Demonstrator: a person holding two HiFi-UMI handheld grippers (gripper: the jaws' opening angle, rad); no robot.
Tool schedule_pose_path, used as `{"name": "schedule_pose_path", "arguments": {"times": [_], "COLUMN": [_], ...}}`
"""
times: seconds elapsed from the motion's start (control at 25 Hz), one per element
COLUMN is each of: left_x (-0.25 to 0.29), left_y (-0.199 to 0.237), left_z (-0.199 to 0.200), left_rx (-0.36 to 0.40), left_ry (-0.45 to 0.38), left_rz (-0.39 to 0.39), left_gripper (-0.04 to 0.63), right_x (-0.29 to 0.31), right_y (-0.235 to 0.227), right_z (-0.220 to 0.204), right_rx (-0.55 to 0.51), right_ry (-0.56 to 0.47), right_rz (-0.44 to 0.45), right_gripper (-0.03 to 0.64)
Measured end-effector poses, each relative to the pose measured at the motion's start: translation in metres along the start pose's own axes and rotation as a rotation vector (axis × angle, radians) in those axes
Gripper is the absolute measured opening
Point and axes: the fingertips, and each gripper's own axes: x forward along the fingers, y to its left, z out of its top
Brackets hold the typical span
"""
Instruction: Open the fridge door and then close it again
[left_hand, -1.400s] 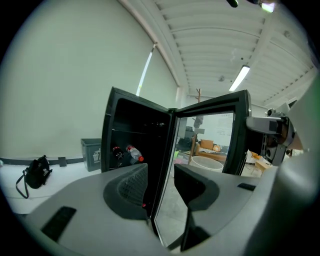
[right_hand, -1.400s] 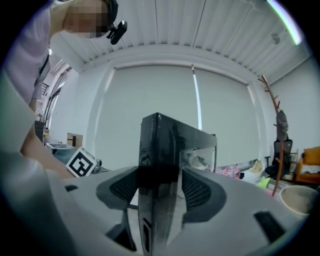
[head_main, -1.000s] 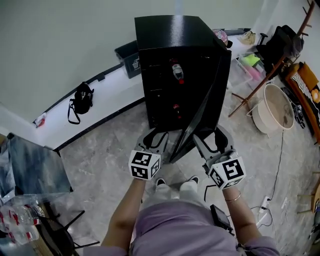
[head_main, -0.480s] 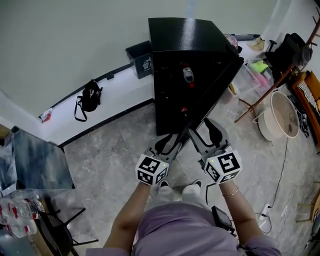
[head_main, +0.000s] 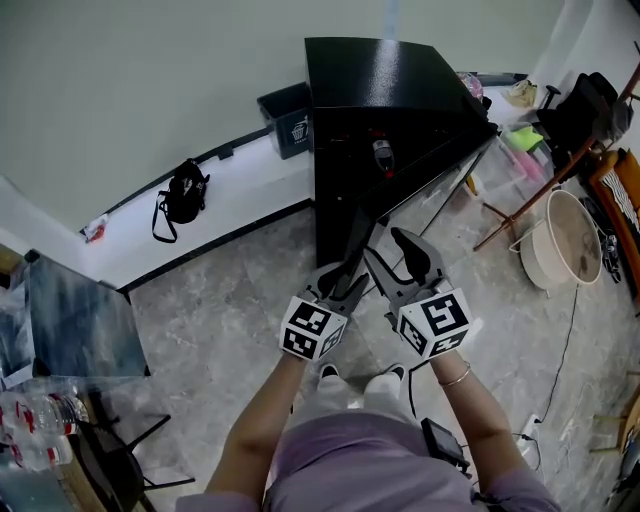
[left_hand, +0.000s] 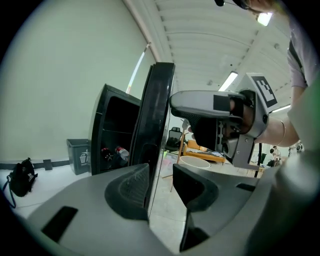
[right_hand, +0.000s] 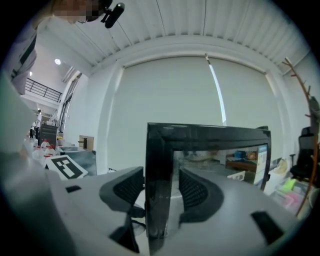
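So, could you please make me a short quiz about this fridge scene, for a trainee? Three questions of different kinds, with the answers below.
1. True or false: the fridge door is fully shut.
2. What stands between the jaws of the left gripper and of the right gripper? A) the door's edge B) a towel C) nothing
3. In the head view, what stands just left of the fridge?

Key
1. False: it stands ajar.
2. A. Both grippers' jaws have just been closing, with that edge between them.
3. A dark bin.
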Motion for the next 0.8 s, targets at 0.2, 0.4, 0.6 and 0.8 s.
{"name": "schedule_pose_path", "arguments": {"times": [0.2, 0.4, 0.6, 0.8], "left_x": [0.013, 0.019, 0.025, 0.031], "left_y": [0.025, 0.048, 0.070, 0.089], "left_z": [0.007, 0.012, 0.018, 0.022], "left_rx": [-0.020, -0.011, -0.016, 0.000], "left_ry": [0.003, 0.007, 0.018, 0.033], "left_rz": [0.053, 0.116, 0.154, 0.191], "left_gripper": [0.130, 0.118, 0.112, 0.096], "right_x": [-0.003, -0.013, -0.023, -0.029], "right_y": [-0.010, -0.030, -0.045, -0.058], "right_z": [-0.005, -0.021, -0.036, -0.048], "right_rx": [0.032, 0.083, 0.138, 0.181], "right_ry": [0.001, 0.027, 0.045, 0.061], "right_rz": [-0.028, -0.088, -0.139, -0.174], "right_gripper": [0.207, 0.198, 0.189, 0.183]}}
